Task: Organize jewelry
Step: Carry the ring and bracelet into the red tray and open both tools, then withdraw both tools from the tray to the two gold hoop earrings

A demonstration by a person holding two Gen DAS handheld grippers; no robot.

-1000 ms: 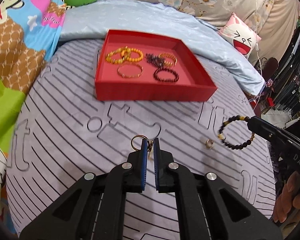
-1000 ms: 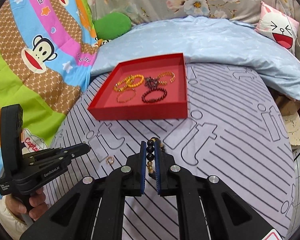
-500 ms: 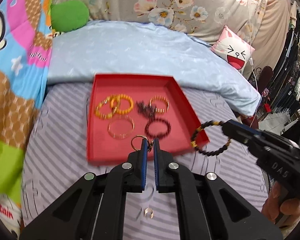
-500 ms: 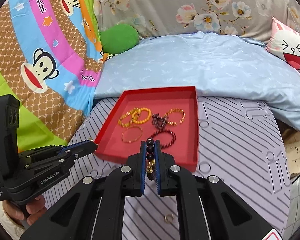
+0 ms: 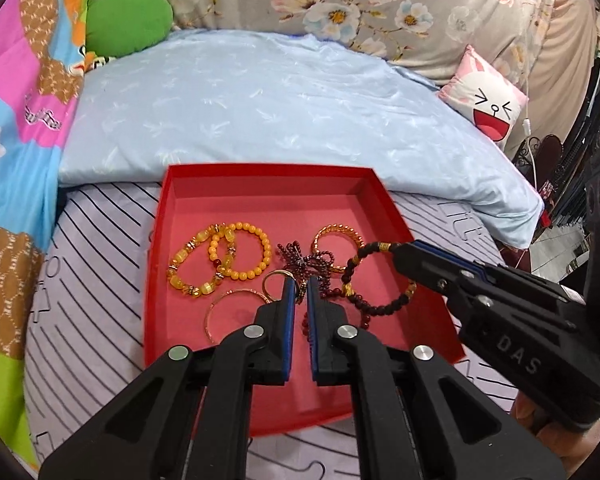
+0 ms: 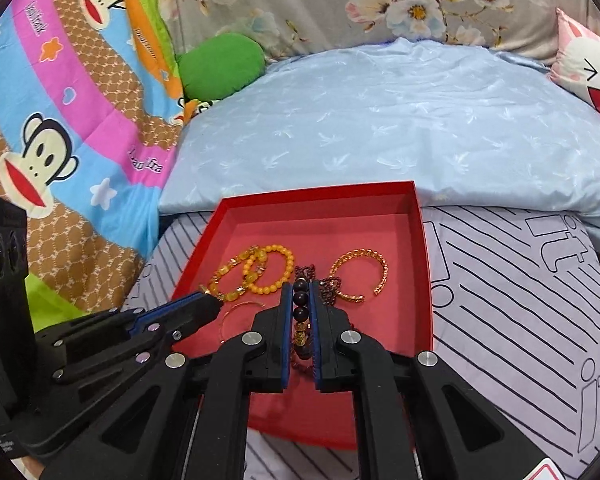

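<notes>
Both grippers hang over the red tray [image 5: 158, 264]. The left gripper [image 5: 299, 286] pinches a small gold ring [image 5: 274, 282]; the right gripper [image 6: 300, 292] is clamped on a dark bead bracelet [image 5: 374, 276], above bracelets lying inside.

My right gripper [image 6: 300, 296] hangs over the red tray [image 6: 426, 264] with its fingers [image 6: 286, 320] clamped on a dark beaded bracelet [image 6: 300, 304]. The left gripper [image 6: 214, 305] reaches in from the left above the yellow bead bracelets [image 6: 256, 270]; a gold cuff [image 6: 360, 276] lies farther right in the tray.
</notes>
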